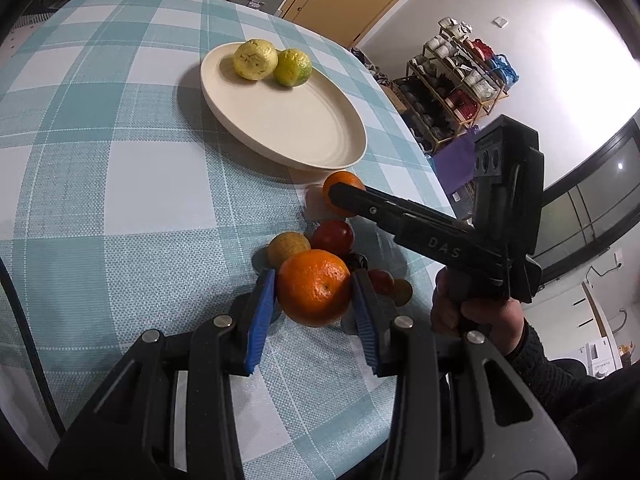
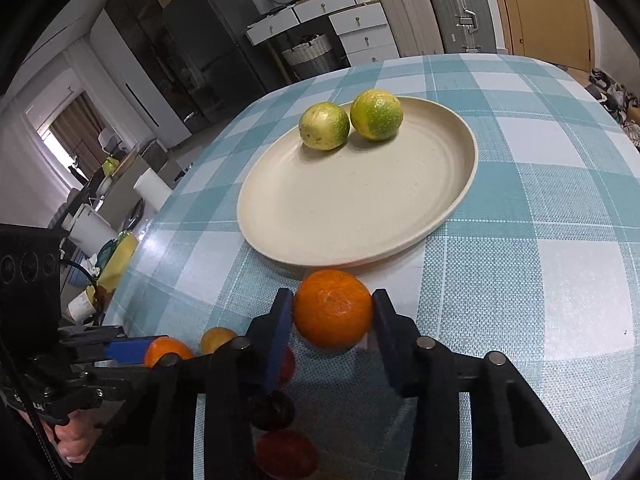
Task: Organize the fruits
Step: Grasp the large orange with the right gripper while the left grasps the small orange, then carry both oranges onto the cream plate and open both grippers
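Observation:
A cream plate (image 1: 304, 128) (image 2: 360, 216) on the checked tablecloth holds two yellow-green citrus fruits (image 1: 256, 59) (image 2: 376, 114). My left gripper (image 1: 314, 286) is shut on a large orange (image 1: 314, 286), its blue pads touching both sides. My right gripper (image 2: 333, 310) is shut on a second orange (image 2: 333, 310) next to the plate's near rim; it shows in the left wrist view (image 1: 340, 184) too. Beside the left orange lie a yellowish fruit (image 1: 288, 246), a red fruit (image 1: 334, 236) and small dark fruits (image 1: 382, 280).
The table edge (image 1: 424, 160) runs close on the right of the fruit pile, with a shoe rack (image 1: 460, 84) beyond. In the right wrist view, drawers and suitcases (image 2: 440, 8) stand behind the table. The cloth (image 2: 540, 280) right of the plate is bare.

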### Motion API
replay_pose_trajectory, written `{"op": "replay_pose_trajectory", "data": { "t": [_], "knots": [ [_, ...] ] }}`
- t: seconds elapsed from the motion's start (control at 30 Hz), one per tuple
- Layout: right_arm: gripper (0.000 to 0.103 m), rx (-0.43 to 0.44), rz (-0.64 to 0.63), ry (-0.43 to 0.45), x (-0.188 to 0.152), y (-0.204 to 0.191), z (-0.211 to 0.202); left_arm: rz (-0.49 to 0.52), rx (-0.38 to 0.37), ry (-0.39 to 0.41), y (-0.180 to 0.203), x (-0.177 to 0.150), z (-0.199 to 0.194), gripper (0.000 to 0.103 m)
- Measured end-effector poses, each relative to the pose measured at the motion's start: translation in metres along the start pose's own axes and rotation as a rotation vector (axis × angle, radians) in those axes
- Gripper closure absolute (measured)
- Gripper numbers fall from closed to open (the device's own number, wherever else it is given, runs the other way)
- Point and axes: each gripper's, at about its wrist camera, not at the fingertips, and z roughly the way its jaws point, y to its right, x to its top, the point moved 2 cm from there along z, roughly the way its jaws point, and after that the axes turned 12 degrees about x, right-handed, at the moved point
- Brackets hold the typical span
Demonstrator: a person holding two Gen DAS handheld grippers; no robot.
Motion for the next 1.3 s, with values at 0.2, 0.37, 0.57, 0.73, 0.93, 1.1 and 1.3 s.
{"op": "replay_pose_trajectory", "data": {
  "t": [0.2, 0.37, 0.57, 0.73, 0.93, 1.1, 1.3],
  "knots": [
    [0.063, 0.020, 0.003, 0.039, -0.003, 0.001, -0.011, 0.003, 0.018, 0.013, 0.001, 0.001, -0.003, 0.068],
    [0.063, 0.022, -0.005, 0.058, -0.006, -0.003, -0.025, 0.008, 0.027, 0.035, 0.003, 0.004, -0.010, 0.068],
    [0.063, 0.037, -0.002, 0.083, -0.008, -0.004, -0.040, 0.017, 0.051, 0.051, 0.006, 0.007, -0.016, 0.068],
    [0.063, 0.046, -0.035, 0.113, -0.001, -0.013, -0.054, 0.020, 0.063, 0.071, 0.008, 0.017, -0.020, 0.068],
    [0.063, 0.038, -0.095, 0.131, 0.009, -0.027, -0.064, 0.023, 0.052, 0.114, 0.015, 0.037, -0.028, 0.068],
    [0.063, 0.024, -0.136, 0.141, 0.023, -0.032, -0.067, 0.021, 0.064, 0.146, 0.019, 0.063, -0.030, 0.068],
    [0.063, 0.009, -0.169, 0.152, 0.042, -0.030, -0.065, 0.001, 0.068, 0.170, 0.017, 0.102, -0.022, 0.068]
  ]
}}
